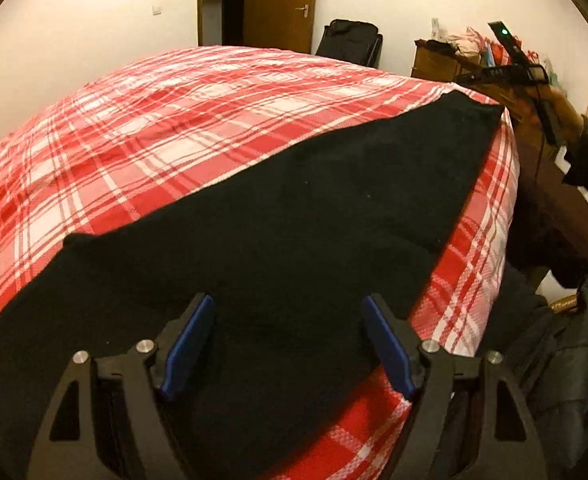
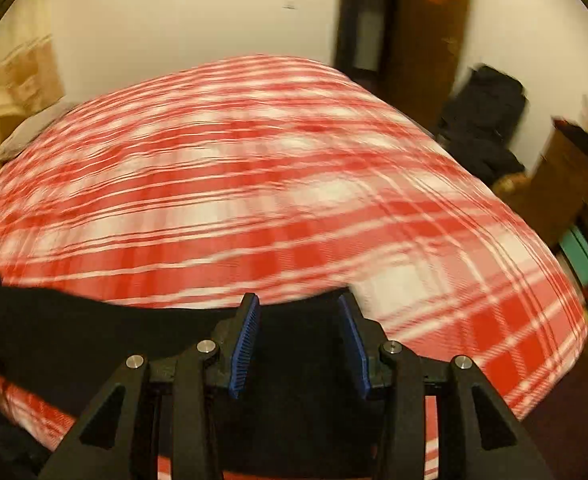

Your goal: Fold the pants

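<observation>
The pants [image 1: 278,220] are laid flat as a long black band along the near edge of the bed [image 1: 174,120], over its red-and-white plaid cover, one end toward each gripper. The left gripper [image 1: 288,344] is held low over the near end of the cloth, its fingers [image 1: 190,344] spread wide with nothing between them but the fabric beneath; whether the tips touch the cloth cannot be told. The right gripper [image 2: 299,342] is seen over the other end of the pants [image 2: 94,328], its fingers [image 2: 246,344] parted to a moderate gap and empty — the view is blurred, so contact cannot be judged. In the left view the right gripper [image 1: 510,72] is also seen, raised beyond the far corner of the pants, in a hand [image 1: 558,112]. The step in hand appears to be taking hold of an end for a fold. It would be done well if both layers were pinched at the edge, close to a corner, so that no single ply is lifted alone — and if the cloth were carried over in line with the band, so that the edges meet squarely. Both grippers are tilted forward and down, across the bed.
</observation>
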Tool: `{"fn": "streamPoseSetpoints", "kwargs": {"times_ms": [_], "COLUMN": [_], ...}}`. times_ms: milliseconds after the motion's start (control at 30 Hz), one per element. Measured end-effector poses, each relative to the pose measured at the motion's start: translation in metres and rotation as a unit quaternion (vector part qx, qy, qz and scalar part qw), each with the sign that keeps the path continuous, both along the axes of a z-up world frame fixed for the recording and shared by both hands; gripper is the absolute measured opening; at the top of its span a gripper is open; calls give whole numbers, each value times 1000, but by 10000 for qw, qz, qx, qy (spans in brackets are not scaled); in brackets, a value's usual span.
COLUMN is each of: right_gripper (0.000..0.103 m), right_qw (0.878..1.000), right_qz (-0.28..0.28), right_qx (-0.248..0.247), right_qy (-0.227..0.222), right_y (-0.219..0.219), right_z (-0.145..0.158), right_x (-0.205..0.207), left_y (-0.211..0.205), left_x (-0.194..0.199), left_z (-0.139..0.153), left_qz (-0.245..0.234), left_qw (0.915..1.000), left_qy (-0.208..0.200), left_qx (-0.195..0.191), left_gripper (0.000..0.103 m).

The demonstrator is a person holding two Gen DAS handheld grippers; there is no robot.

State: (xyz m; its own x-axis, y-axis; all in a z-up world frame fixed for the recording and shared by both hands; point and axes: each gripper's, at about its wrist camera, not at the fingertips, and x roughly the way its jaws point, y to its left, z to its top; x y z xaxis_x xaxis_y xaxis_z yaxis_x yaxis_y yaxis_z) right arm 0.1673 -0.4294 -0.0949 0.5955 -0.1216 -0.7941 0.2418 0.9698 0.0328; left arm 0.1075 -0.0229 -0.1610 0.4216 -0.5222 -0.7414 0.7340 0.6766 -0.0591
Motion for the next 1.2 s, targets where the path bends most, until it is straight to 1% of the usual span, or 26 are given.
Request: {"fn": "streamPoseSetpoints", "kwargs": {"times_ms": [67,167,233,267,300,333,433,533,600,667,733,767,800,833,867,933,1000,1100,1133,1200], "right_gripper": [43,43,41,37,19,14,10,9,9,9,10,12,21,27,27,27,27,27,27,27], "right_qw": [9997,9997,9994,9994,9995,9996,9992,9991,9994,9997,9998,9997,9996,9994,9990,9989,9992,9991,9991,9989], "right_qz": [-96,-116,-111,-120,-142,-141,-155,-106,-109,-163,-102,-150,-219,-269,-305,-322,-209,-36,10,72], "right_qx": [179,68,139,197,159,175,341,260,166,43,148,144,155,203,321,332,261,398,409,365], "right_qy": [101,210,296,273,216,159,-142,-302,-278,-181,84,144,83,35,-22,-125,-198,-166,-99,268], "right_y": [-6,-8,-7,-10,-10,-10,-13,-10,-10,-11,-14,-17,-20,-22,-26,-29,-28,-26,-25,-20], "right_z": [-9,-22,-29,-33,-35,-33,-21,-10,-10,-18,-33,-39,-39,-38,-35,-29,-23,-21,-22,-33], "right_x": [0,4,3,4,3,1,-1,2,9,16,24,25,22,19,16,10,8,13,17,27], "left_y": [-2,-5,-7,-7,-8,-8,-8,-9,-10,-13,-16,-17,-19,-19,-19,-17,-17,-19,-19,-20], "left_x": [-2,-2,-1,-1,0,0,-1,-1,-1,-1,-1,-1,-3,-3,-4,-5,-3,-2,-1,-1], "left_z": [1,1,1,1,1,1,2,5,8,8,6,4,3,3,3,3,2,3,4,6], "left_qz": [-8,-20,-22,-19,-20,-23,-19,-6,-16,-48,-85,-101,-115,-133,-150,-144,-132,-98,-84,-57], "left_qw": [10000,10000,10000,9999,9999,9999,9999,10000,10000,10000,9999,9999,9999,9998,9998,9998,9999,9999,9999,10000], "left_qy": [14,26,30,38,39,35,47,49,39,33,54,56,39,29,29,60,87,65,66,57], "left_qx": [25,60,86,93,99,112,121,72,27,22,39,73,109,123,115,79,59,61,41,1], "left_gripper": [84,84,84,84,84,84,84,84,84,84,84,84,84,84,84,84,84,84,84,84]}}
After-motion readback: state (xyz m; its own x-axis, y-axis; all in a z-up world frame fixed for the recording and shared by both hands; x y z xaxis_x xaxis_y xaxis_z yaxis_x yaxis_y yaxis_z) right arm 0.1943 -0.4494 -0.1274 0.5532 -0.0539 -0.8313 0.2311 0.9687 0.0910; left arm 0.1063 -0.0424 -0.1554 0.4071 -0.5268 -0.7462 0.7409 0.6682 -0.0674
